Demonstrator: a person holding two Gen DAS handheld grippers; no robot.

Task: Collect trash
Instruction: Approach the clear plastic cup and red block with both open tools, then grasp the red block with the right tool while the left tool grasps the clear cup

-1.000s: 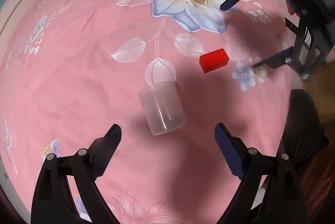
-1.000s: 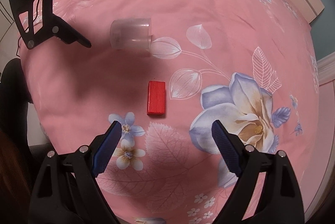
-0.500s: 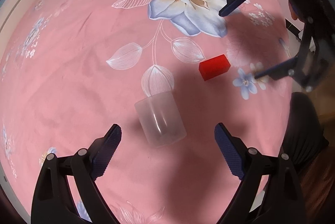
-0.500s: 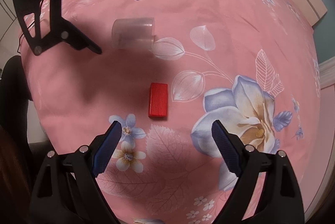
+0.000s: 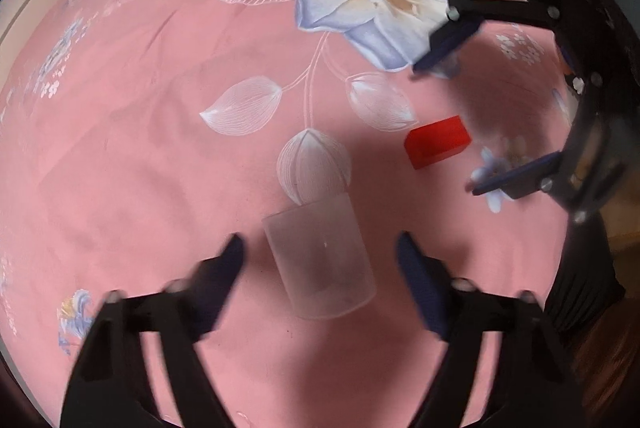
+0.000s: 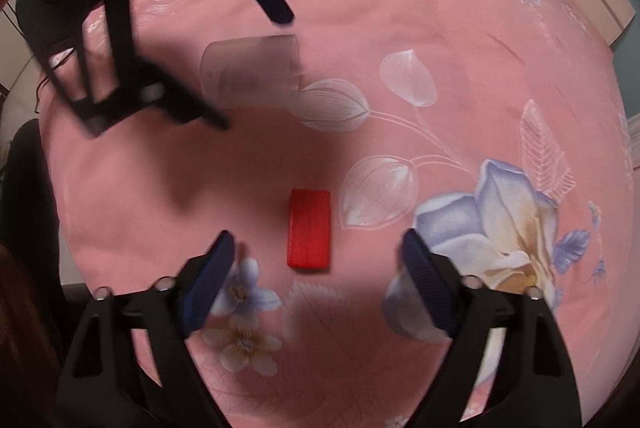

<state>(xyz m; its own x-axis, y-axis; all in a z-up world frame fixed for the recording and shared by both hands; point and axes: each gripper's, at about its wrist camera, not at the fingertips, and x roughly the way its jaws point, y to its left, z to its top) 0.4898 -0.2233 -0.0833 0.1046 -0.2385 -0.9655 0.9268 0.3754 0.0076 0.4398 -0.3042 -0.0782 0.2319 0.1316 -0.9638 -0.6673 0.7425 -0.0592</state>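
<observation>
Item one, clear plastic cup (image 5: pixel 320 260): lying on its side on the pink flowered bedspread (image 5: pixel 140 148), between the fingers of your left tongs (image 5: pixel 320 260). Risk: it is round and light, so if one pad lands first it will likely roll or skid off; squeeze too hard and the thin wall may buckle. Item two, red block (image 6: pixel 309 228): lying flat near the cup, just ahead of your right tongs (image 6: pixel 316 252), lengthwise between the fingers. Risk: on soft cloth the pads may catch the fabric, or nudge the block askew. The two tools work close together and could knock into each other. Left tongs: apart and closing, cup between them, pads not yet touching it. Right tongs: apart and closing, holding nothing.
</observation>
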